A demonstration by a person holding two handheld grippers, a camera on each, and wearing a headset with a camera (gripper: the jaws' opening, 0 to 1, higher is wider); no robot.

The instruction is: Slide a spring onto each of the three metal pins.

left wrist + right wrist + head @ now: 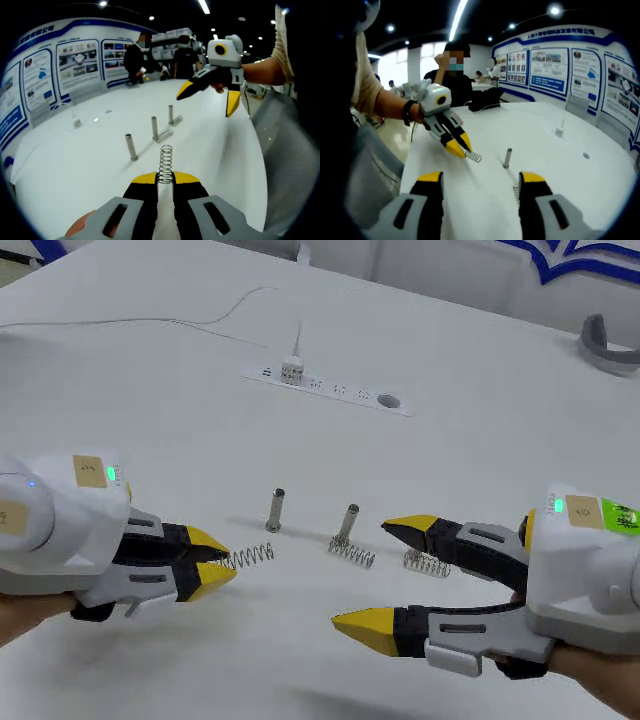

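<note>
The left gripper (225,565) has its yellow tips pressed together on one end of a spring (250,556). The spring sticks out past them, close to the white table (150,390). Its free end is near the foot of the first pin (275,510) but not touching it. The right gripper (380,575) is spread wide and holds nothing. A second spring (427,563) lies just beside its upper finger. A third spring (352,553) lies at the foot of the next pin (347,524). In the left gripper view a third pin (171,114) stands upright in line behind the other two. Open tabletop lies between the grippers. Well behind the pins lies a power strip (325,387) with a cable (297,340) plugged in.
</note>
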